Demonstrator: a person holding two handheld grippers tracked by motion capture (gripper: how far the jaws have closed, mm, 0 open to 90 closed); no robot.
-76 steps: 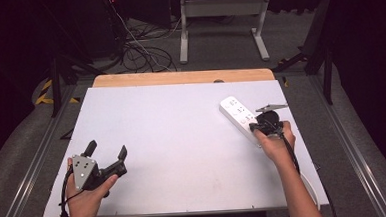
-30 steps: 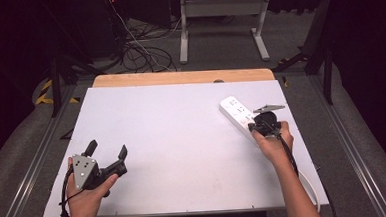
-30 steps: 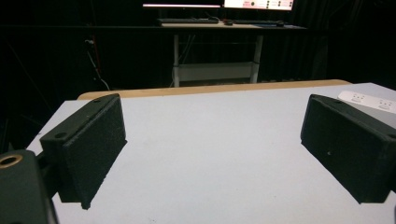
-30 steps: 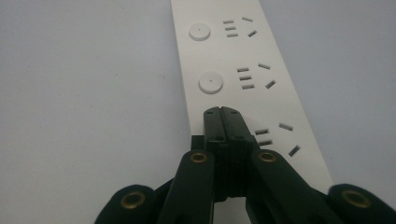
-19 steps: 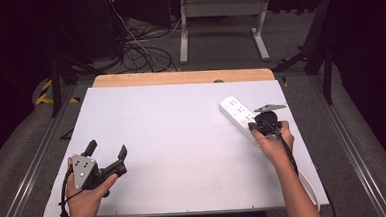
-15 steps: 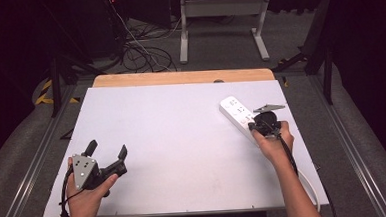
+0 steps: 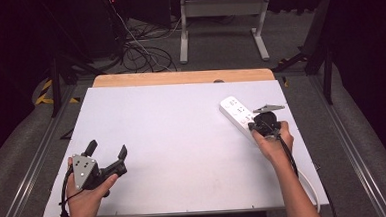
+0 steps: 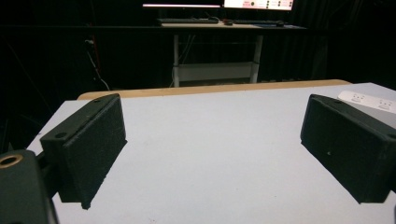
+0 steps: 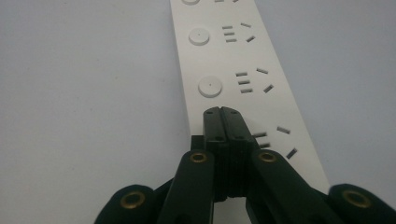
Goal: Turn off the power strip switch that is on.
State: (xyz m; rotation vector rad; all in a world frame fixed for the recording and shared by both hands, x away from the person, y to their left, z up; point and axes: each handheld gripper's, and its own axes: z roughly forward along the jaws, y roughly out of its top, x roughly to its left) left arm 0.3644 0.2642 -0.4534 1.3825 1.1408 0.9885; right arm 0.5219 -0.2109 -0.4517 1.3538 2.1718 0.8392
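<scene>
White power strip [image 7: 240,115], flat on white table top [image 7: 182,139], lying straight ahead of and under the tips of right gripper [image 9: 222,112]; cord end hidden beneath the hand. Right gripper [image 7: 264,122]: jaws pressed fully together, nothing between them, tips poised over the strip's near end, on or just above a round button; contact not discernible. Round buttons [image 9: 209,86] running ahead of the jaw tips, slot groups [image 9: 254,80] just beside them toward one long edge. Left gripper [image 7: 106,150]: jaws spread wide, empty, only bare table top between the pads [image 8: 93,149]; strip [image 8: 369,100] seen far off past the right-hand jaw, well apart. Wooden edge strip [image 7: 179,77] beyond both pairs of jaws.
</scene>
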